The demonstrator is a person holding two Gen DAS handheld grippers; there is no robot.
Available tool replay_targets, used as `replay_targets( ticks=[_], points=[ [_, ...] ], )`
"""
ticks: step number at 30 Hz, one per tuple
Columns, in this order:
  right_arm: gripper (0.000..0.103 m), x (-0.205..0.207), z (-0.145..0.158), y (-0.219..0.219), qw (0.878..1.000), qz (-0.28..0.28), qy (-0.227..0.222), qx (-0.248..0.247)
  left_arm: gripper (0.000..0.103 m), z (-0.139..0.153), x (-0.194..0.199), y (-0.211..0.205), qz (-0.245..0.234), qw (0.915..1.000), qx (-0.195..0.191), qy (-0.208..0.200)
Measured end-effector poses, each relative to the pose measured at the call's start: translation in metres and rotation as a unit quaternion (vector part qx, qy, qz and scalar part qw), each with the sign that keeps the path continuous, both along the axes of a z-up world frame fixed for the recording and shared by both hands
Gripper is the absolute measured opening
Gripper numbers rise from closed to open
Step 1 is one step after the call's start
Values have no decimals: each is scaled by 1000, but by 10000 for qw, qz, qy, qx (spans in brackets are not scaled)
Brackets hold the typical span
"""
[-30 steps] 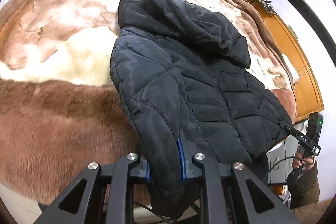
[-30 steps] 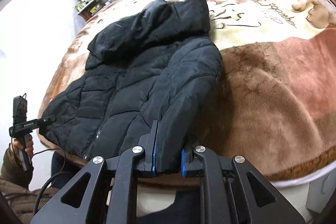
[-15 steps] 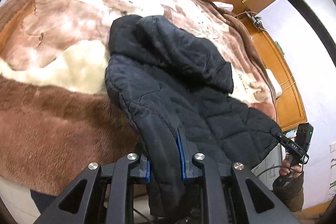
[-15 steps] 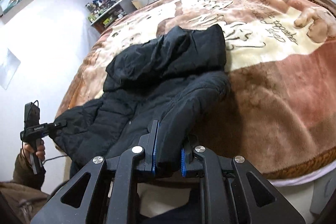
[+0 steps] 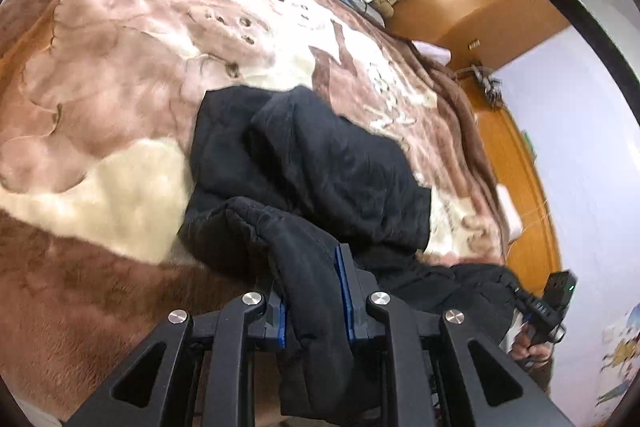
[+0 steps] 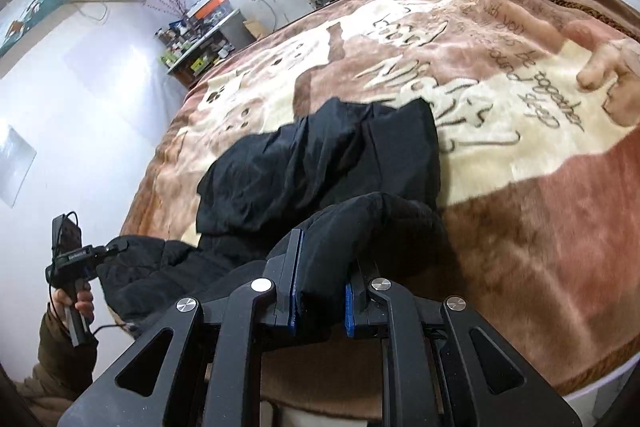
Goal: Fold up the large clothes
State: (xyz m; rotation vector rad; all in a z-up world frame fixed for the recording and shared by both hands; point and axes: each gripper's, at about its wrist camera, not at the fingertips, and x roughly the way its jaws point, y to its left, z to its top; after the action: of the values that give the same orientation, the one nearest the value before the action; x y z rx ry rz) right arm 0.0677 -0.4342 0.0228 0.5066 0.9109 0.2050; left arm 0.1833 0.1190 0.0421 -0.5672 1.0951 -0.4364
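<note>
A black quilted hooded jacket point(image 5: 320, 163) lies on a bed; it also shows in the right wrist view point(image 6: 320, 163). My left gripper point(image 5: 312, 291) is shut on one sleeve of the jacket and holds it raised off the blanket. My right gripper point(image 6: 320, 287) is shut on the other sleeve and holds it raised too. The hood end rests flat on the blanket farther away. The jacket's body sags between the two grippers and bunches toward me. Each gripper appears in the other's view, the right point(image 5: 540, 307) and the left point(image 6: 76, 255).
A brown and cream plush blanket point(image 5: 100, 107) covers the bed point(image 6: 540, 187). An orange wooden wardrobe point(image 5: 480, 15) and headboard stand at the right side. A cluttered shelf point(image 6: 196, 43) stands by the white wall beyond the bed.
Both grippers have lifted and pulled the sleeves back toward me. The jacket's lower body has come off the blanket and folded up near the hood.
</note>
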Motion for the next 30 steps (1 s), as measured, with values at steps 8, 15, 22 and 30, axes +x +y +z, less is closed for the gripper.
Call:
replay_targets(
  ticks=[8, 15, 22, 30],
  points=[
    [17, 45, -2, -19, 9995, -206, 95, 199, 20, -2, 53, -1, 247, 9994, -174, 144],
    [17, 80, -9, -28, 9983, -355, 224, 397, 21, -12, 92, -3, 386, 9987, -162, 286],
    [17, 118, -20, -32, 9972, -381, 441, 465, 21, -33, 130, -3, 518, 9972, -189, 501],
    [19, 169, -45, -37, 9931, -402, 993, 484, 24, -61, 176, -14, 503, 9957, 12, 775]
  ],
)
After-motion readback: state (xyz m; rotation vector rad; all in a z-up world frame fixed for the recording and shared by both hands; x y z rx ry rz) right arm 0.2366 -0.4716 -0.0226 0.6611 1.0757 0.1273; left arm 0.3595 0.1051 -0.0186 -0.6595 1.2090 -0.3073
